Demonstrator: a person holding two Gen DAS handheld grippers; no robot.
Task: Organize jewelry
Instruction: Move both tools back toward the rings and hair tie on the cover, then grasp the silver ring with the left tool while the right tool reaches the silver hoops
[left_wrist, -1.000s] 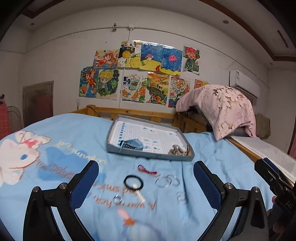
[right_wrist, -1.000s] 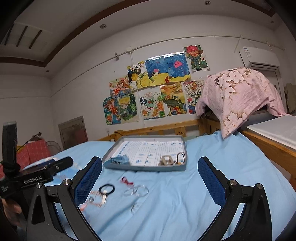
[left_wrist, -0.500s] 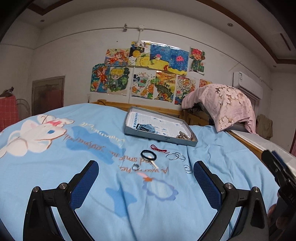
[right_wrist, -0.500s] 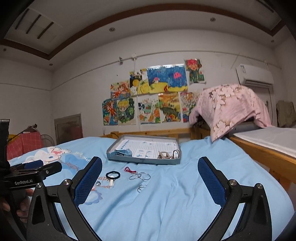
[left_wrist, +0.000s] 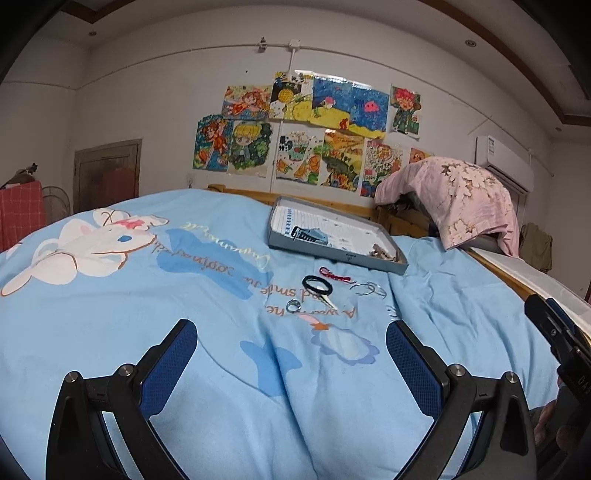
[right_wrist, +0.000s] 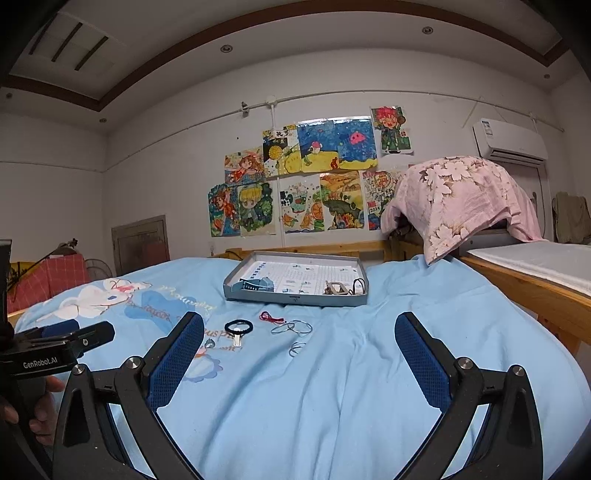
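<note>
Both tools hover low over the bed, which is covered in a light blue quilt printed with a white rabbit and lettering. The left hand-held gripper has its blue-padded fingers spread wide with nothing between them, and the right hand-held gripper is spread just as wide and equally empty.

From the left wrist view, the loose jewelry lies at about 12 o'clock ahead of the open jaws. A black ring-shaped band sits on the lettering, with a small pale piece touching its near edge. A small silver ring lies just beside it at 7 o'clock. A red cord lies just beyond at 1 o'clock, and a pair of thin wire hoops overlap each other at 3 o'clock of the black band. Another small clear ring lies nearer, at 5 o'clock of the hoops.

Farther up the bed at 12 o'clock rests a shallow grey tray lined with gridded paper. In it a blue comb-like clip lies at the near left and a cluster of metallic pieces at the near right corner.

In the right wrist view, the same tray is at 12 o'clock, with the left tool's black body at 9 o'clock. Children's paintings cover the far wall, and a pink floral cloth drapes over something at 2 o'clock.
</note>
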